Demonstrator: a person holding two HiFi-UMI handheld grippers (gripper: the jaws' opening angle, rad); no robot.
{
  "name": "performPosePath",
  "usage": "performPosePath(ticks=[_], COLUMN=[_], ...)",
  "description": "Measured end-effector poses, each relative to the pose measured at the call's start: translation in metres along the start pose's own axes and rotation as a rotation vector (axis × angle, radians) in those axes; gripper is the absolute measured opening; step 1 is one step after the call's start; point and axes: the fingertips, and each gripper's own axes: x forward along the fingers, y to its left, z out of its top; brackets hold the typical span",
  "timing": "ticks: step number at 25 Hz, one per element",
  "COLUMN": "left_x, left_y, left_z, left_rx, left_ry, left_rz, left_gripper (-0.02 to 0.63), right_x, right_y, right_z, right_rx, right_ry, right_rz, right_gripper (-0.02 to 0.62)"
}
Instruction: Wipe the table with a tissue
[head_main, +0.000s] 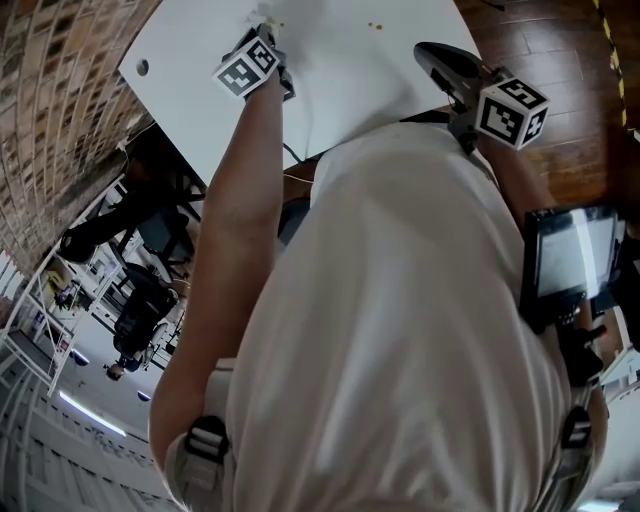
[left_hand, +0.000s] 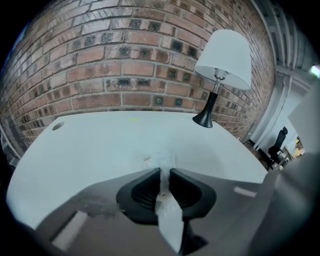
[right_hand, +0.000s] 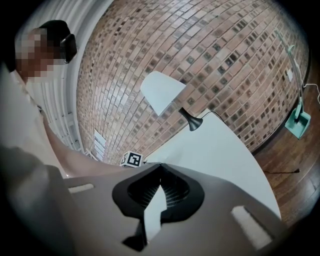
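Observation:
My left gripper (left_hand: 164, 172) is shut on a crumpled white tissue (left_hand: 162, 161), whose front end rests on the white table (left_hand: 100, 150). In the head view this left gripper (head_main: 268, 30) reaches over the far left part of the table (head_main: 340, 70), with its marker cube on top. A strip of the tissue trails back between the jaws. My right gripper (right_hand: 160, 167) hangs above the table's right edge with its fingertips together and nothing between them. In the head view the right gripper (head_main: 428, 50) sits at the upper right.
A black lamp with a white shade (left_hand: 220, 70) stands at the table's far corner against the brick wall (left_hand: 125, 50). Small crumbs (head_main: 376, 25) and a yellowish spot (left_hand: 134, 119) lie on the table. A cable hole (left_hand: 58, 126) is at the left. Wooden floor (head_main: 560, 60) lies to the right.

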Motion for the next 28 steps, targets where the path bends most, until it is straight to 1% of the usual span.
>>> performPosePath(ticks=[3,5,7,9,12,15,23,28], left_x=[-0.002,-0.004,-0.006,-0.006,-0.007,-0.011,-0.025,-0.041], left_y=[-0.004,-0.010,-0.016,-0.021,-0.035,-0.054,-0.093,-0.106], left_z=[-0.004,-0.008,-0.012,-0.013,-0.017,-0.024,-0.054,-0.071], left_rx=[-0.054,-0.080,-0.086,-0.076,-0.028,0.031,0.184,0.227], left_ry=[0.003,0.001,0.002,0.008,0.015,0.019,0.092,0.124], left_rz=[-0.037,-0.043,-0.034,-0.023,-0.026,-0.052,-0.195,-0.256], left_gripper=[0.063,0.063,0.063,0.063,0.063,0.063,0.064,0.064], right_x=[0.004,0.003,0.003,0.004,0.003,0.001,0.016,0.020], right_y=[0.002,0.004,0.006,0.007,0.005,0.005,0.015,0.026], right_z=[-0.005,-0.007,-0.008,-0.008,-0.009,-0.010,-0.014,-0.019], right_rx=[-0.008,-0.011,-0.013,-0.013,-0.009,-0.004,-0.007,-0.017], right_ry=[0.010,0.012,0.011,0.011,0.009,0.006,0.032,0.064], right_rz=[0.004,0.005,0.008,0.010,0.004,0.001,0.040,0.070], right_gripper=[0.008,0.008,0.008,0.008,0.008,0.008,0.008,0.008])
